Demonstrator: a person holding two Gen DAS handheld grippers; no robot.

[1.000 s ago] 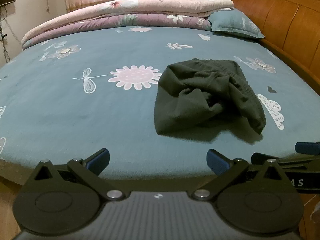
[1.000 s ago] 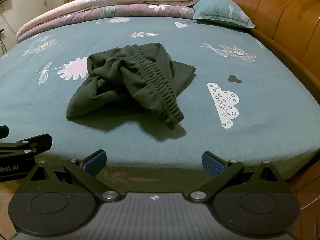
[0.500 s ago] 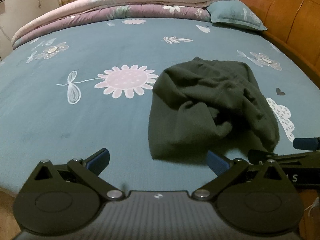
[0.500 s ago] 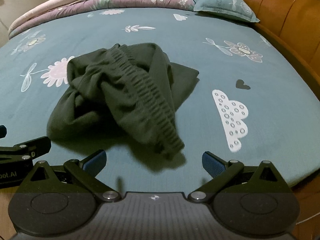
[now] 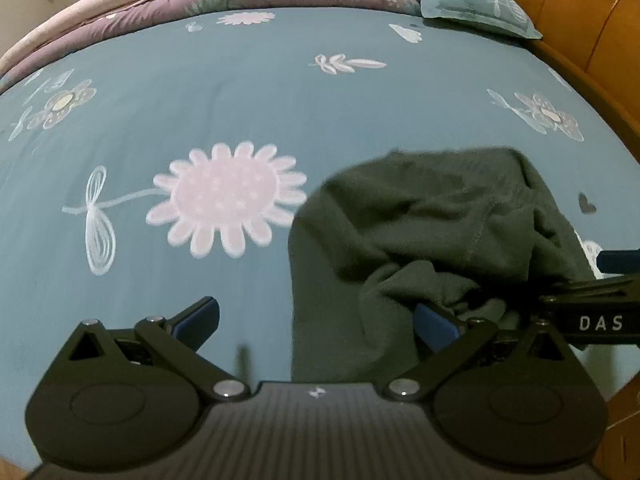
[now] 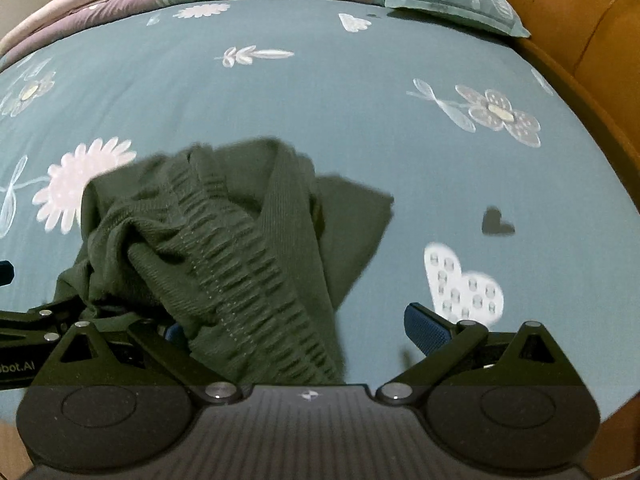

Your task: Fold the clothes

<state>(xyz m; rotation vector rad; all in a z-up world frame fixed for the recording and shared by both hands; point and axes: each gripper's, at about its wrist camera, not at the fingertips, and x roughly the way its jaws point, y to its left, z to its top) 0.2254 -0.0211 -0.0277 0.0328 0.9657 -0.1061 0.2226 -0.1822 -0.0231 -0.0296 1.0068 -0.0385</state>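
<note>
Both hand-held grippers, left gripper (image 5: 316,316) and right gripper (image 6: 296,328), are spread wide and grasp nothing, poised at the near edge of the crumpled dark green knit garment (image 6: 224,248) on the blue floral bedsheet (image 5: 240,100). This looks like the reach; next, each should pinch an edge to spread it flat.

My left gripper (image 5: 316,320) and right gripper (image 6: 294,326) match — black linkage arms, silver pivot screws, blue ribbed pads (image 6: 426,328).
</note>
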